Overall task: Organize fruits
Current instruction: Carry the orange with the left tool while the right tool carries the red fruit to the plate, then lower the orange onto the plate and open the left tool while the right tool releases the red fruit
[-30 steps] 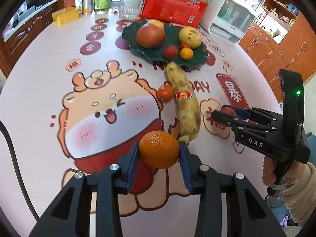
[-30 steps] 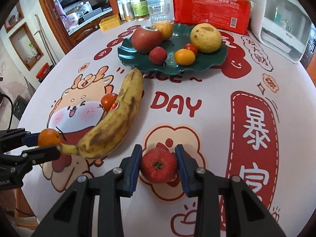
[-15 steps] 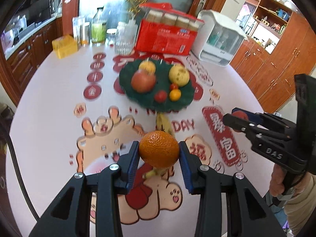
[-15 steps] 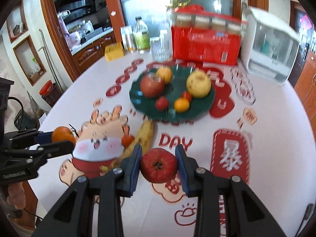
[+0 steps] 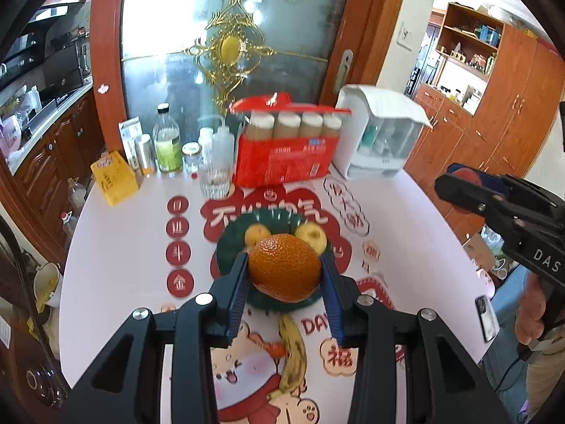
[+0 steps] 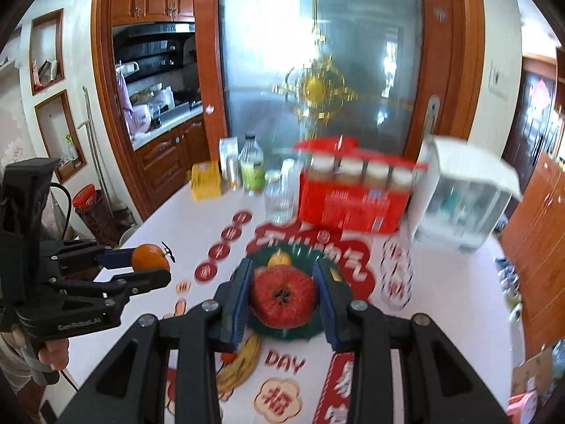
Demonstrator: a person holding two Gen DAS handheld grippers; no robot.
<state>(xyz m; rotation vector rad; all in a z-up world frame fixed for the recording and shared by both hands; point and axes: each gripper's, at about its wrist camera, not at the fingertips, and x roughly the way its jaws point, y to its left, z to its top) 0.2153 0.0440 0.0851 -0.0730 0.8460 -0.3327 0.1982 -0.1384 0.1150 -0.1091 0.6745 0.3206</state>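
Two tools, left tool [image 5: 284,284] clamping one orange [image 5: 284,267], right tool [image 6: 283,296] one red fruit [image 6: 284,296] (both aloft)

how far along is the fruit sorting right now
Done: several fruits already sit on the green plate. In hand: the left gripper clamps an orange, the right gripper a red fruit. Left: the banana and a small tomato lie on the tablecloth.

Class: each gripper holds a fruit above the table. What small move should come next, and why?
Probably carry both forward and down toward the green plate: the left gripper clamps an orange, the right gripper a red fruit, both clear of the table.
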